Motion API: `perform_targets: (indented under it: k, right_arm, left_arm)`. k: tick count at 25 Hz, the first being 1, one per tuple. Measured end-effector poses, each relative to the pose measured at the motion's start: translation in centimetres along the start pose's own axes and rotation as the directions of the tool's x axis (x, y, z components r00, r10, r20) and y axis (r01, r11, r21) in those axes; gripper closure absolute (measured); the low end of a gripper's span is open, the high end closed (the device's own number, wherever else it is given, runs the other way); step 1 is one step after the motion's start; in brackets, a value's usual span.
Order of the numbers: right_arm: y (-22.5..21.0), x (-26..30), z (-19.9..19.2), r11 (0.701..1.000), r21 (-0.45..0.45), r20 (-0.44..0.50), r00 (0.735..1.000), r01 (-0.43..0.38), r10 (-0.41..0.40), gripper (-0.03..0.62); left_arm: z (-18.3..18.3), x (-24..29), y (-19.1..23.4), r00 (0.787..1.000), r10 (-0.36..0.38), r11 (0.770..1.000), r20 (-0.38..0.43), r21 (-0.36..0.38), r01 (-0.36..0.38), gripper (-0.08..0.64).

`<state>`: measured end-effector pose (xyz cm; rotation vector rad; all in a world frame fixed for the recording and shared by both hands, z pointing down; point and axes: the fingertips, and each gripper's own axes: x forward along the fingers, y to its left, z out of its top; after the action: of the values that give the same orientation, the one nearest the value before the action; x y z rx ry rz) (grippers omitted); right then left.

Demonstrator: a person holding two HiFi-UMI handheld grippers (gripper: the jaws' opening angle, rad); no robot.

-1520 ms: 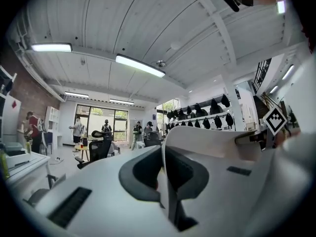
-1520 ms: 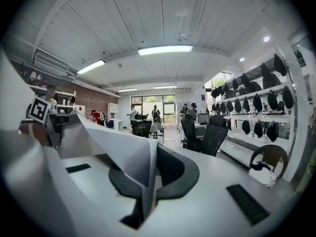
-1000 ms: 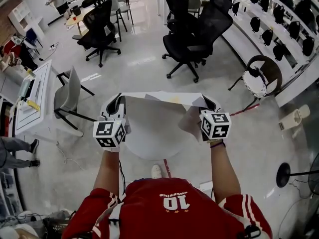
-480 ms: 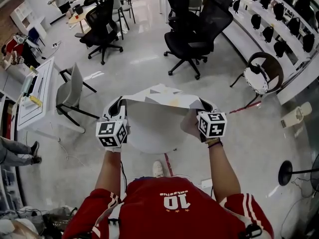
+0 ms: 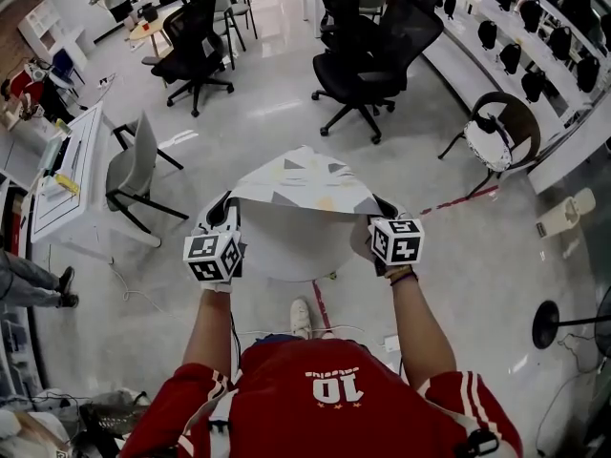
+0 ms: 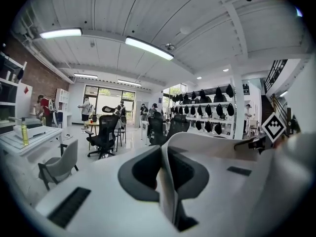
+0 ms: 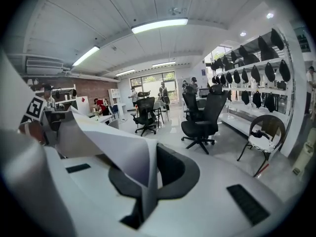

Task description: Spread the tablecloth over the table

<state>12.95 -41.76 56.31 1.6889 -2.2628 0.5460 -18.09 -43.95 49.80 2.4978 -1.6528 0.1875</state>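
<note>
Head view, far left at 9 o'clock: a grey chair (image 5: 131,168) beside a white desk (image 5: 65,175). Nearer the middle, our left gripper (image 5: 227,208) sits at 9 o'clock of the round white table (image 5: 286,251). In the left gripper view we see its jaws pinched tight on an edge of the tablecloth (image 5: 304,181), the fabric standing up between the pads. The cloth is stretched in the air between both tongs, above the table, its patterned free part reaching out toward 12 o'clock. We cannot tell whether it touches the tabletop. Our right gripper (image 5: 380,210) sits at 3 o'clock of the table, jaws likewise clamped on the cloth's other end, a fold rising from the pinch. The black office chairs (image 5: 368,55) stand at 1 o'clock, well apart from the table.
</note>
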Motion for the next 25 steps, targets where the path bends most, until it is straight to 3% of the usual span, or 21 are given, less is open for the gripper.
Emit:
perform_targets:
  k: [9, 11, 17, 25]
  right_arm:
    - [1.0, -1.0, -4.7, 0.998, -0.028, -0.098, 0.993, -0.064, 0.060, 0.571]
    - [1.6, -1.5, -5.8, 0.994, -0.047, -0.126, 0.988, -0.095, 0.088, 0.544]
    - [3.0, -3.2, -10.3, 0.971, -0.110, -0.235, 0.955, -0.213, 0.182, 0.491]
    - [2.9, -6.5, -11.9, 0.937, -0.075, -0.281, 0.909, -0.341, 0.308, 0.480]
  left_arm:
    - [-3.7, -1.6, -0.2, 0.997, 0.021, 1.000, -0.072, 0.007, -0.021, 0.548]
    - [-4.1, -1.9, 0.0, 0.995, 0.042, 0.999, -0.087, 0.020, -0.040, 0.548]
    - [-5.4, -2.3, -0.1, 0.993, 0.057, 0.998, -0.105, 0.016, -0.055, 0.548]
    - [-6.9, -3.0, -0.2, 0.989, 0.064, 0.997, -0.134, -0.044, -0.070, 0.545]
